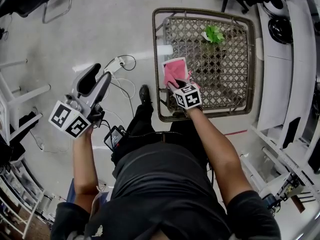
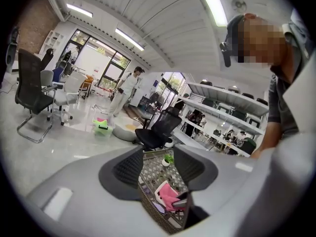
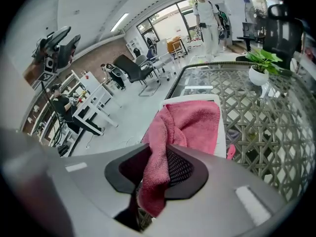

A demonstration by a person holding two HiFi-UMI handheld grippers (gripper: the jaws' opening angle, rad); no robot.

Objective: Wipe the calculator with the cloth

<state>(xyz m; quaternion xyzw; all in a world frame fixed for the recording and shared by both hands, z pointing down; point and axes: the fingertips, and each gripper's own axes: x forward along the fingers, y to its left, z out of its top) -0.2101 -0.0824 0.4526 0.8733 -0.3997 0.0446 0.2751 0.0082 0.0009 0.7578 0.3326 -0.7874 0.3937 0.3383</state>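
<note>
A pink cloth (image 1: 175, 73) lies over a white calculator (image 1: 175, 59) at the near left of a wicker table with a glass top (image 1: 222, 84). My right gripper (image 1: 175, 86) is shut on the cloth's near end. In the right gripper view the cloth (image 3: 192, 125) runs from between the jaws up onto the calculator (image 3: 222, 137), covering most of it. My left gripper (image 1: 94, 82) is held off to the left of the table over the floor, open and empty. In its own view the left gripper (image 2: 158, 169) frames the cloth (image 2: 169, 194) and the calculator (image 2: 159, 190) far off.
A small potted plant (image 1: 213, 34) stands at the table's far side. White shelving (image 1: 280, 84) runs along the right. Cables and a power strip (image 1: 116, 64) lie on the floor to the table's left. Office chairs and people are far off in the room.
</note>
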